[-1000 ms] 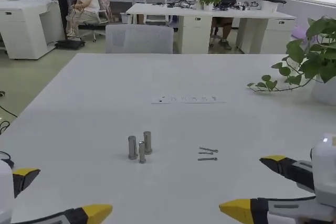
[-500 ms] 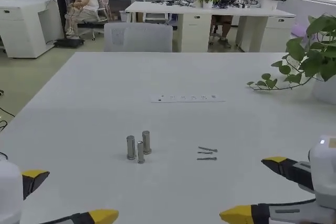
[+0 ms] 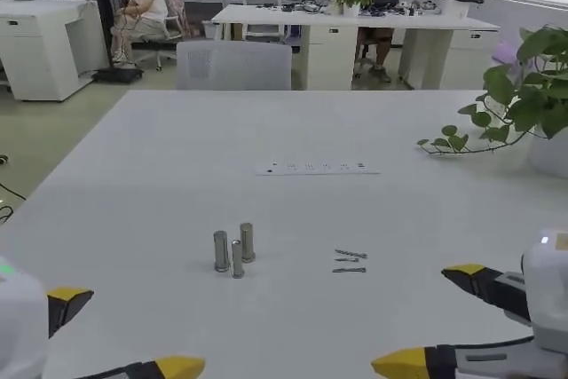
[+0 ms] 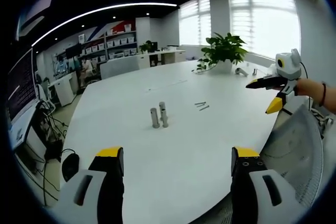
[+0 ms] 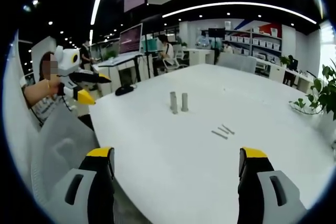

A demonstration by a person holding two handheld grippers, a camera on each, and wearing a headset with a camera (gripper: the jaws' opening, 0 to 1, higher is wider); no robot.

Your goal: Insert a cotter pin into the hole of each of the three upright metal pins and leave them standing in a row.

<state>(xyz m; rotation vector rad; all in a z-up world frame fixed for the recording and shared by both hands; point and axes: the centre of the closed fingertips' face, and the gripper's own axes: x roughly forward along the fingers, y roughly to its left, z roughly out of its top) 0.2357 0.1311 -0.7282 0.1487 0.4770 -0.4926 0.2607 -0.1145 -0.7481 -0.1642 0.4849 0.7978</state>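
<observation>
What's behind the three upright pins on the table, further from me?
Bare table, then a flat white strip, and a grey chair back past the far edge. The pins cover only the small patch of table right behind them.

In my head view the left gripper (image 3: 124,333), black jaws with yellow tips on a white body, comes in from the lower left corner toward the middle. Both yellow tips sit further right than a second ago. More of its white body bulges up into that corner, and a small green light (image 3: 5,269) now shows on it. The right gripper (image 3: 428,317), of the same yellow-tipped build, sits a little lower than a second ago, its nearer tip closer to the bottom edge. My headset camera has nudged slightly too, so the far room rides a touch higher in frame.
</observation>
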